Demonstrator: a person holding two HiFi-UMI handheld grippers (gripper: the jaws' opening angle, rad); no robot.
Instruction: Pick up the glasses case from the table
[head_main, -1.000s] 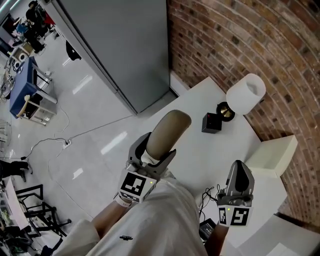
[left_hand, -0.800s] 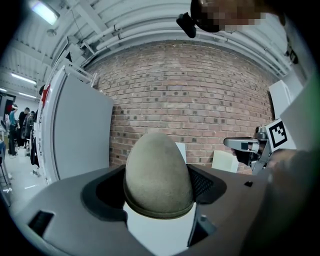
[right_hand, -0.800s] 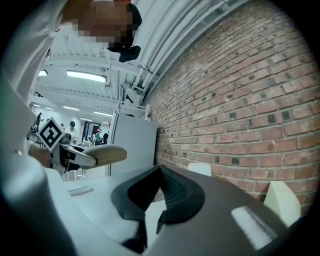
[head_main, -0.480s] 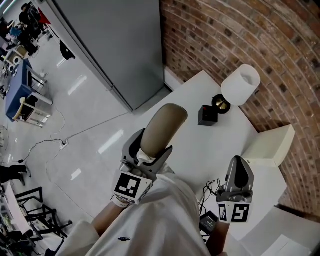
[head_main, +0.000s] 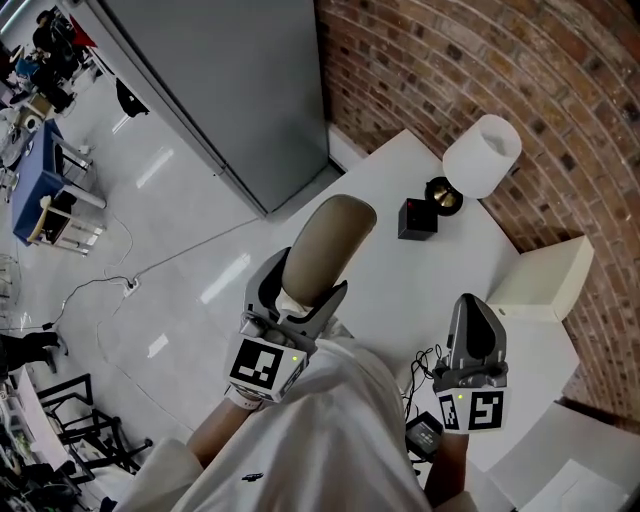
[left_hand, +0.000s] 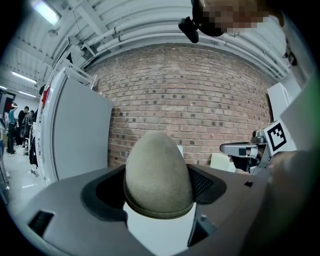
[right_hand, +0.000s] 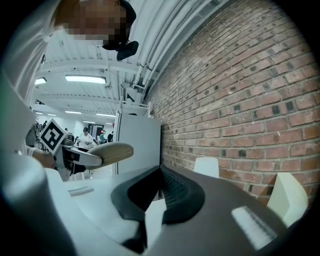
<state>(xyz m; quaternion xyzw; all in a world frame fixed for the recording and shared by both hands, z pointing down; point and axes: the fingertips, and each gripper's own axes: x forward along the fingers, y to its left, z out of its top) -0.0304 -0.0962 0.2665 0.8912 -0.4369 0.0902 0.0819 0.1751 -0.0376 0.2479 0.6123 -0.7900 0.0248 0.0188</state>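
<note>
The left gripper (head_main: 303, 296) had the glasses case (head_main: 328, 245) clamped between its 2 jaws, and it was a clean hold. In the left gripper view the jaws stood wide, 1 pad pressed on each side of the tan, egg-round case, which filled the gap between them. From the head view the case stuck out long and straight past the jaws. Its far end showed against the left edge of the white counter (head_main: 400, 290), its near end against the pale floor (head_main: 170, 230). It was up in the air, touching nothing but the gripper. The right gripper view caught it from the side, hanging clear with the open room behind it.

The right gripper (head_main: 468, 308) was over on the other side, above the counter's near-right part. Its jaws were closed together with nothing between them, and its own view showed the 2 black pads meeting at the tip. It pointed toward the brick wall (head_main: 480, 60), well apart from the case.

Farther back on the counter, a small black box (head_main: 417, 218) sat just beside a lamp (head_main: 483, 155) with a white shade, close to the wall. A white block (head_main: 545, 285) stood at the counter's right edge. Black cables (head_main: 415, 388) lay near the right gripper at the near edge. A grey panel (head_main: 220, 90) stood left of the wall.
</note>
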